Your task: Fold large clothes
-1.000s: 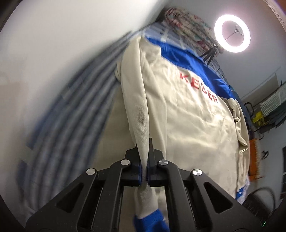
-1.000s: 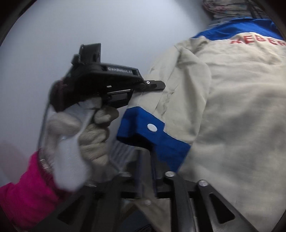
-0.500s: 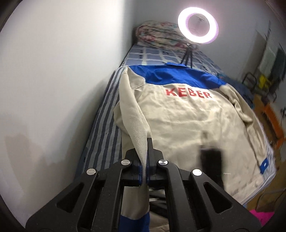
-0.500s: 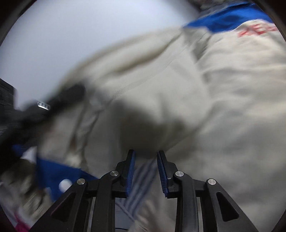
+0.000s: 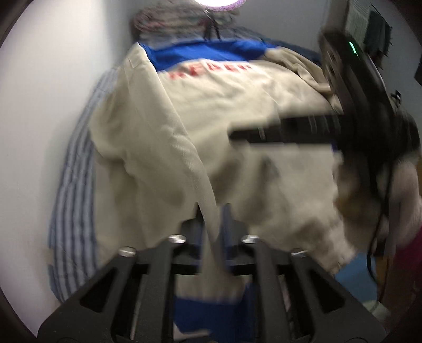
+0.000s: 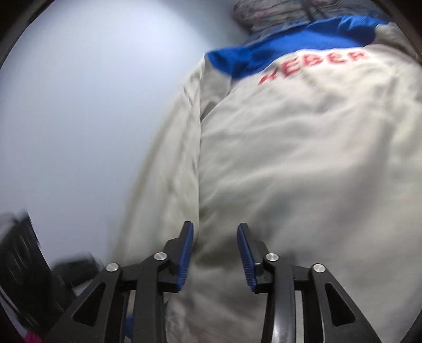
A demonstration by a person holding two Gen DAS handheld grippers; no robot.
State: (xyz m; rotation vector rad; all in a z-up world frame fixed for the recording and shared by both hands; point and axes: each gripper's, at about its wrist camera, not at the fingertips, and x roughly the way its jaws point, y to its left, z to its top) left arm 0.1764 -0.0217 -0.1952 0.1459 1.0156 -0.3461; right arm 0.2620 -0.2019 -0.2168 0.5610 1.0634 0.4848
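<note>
**Jacket half-folded on the bed, left gripper hanging on to the sleeve**

The big cream jacket (image 5: 237,110) with the blue yoke and red lettering lay back-up across the striped bed sheet (image 5: 71,190), right up against the white wall (image 5: 47,92). The left gripper (image 5: 212,227) was pinched on the jacket's sleeve (image 5: 163,147), which ran up from between the jaws as a raised ridge toward the shoulder, with the blue cuff (image 5: 211,311) hanging down below the fingers. That view was pretty motion-blurred, so the finer details were mush.

The right gripper (image 6: 215,250) had its blue-padded jaws spread apart with nothing between them, sitting just over the cream fabric near the seam where the sleeve (image 6: 174,163) met the body of the jacket (image 6: 303,158). From the left camera you could see the right gripper (image 5: 253,136) reaching in sideways over the jacket, held by a white-gloved hand (image 5: 406,190).

A patterned pillow (image 6: 277,10) sat at the far end of the bed.
</note>
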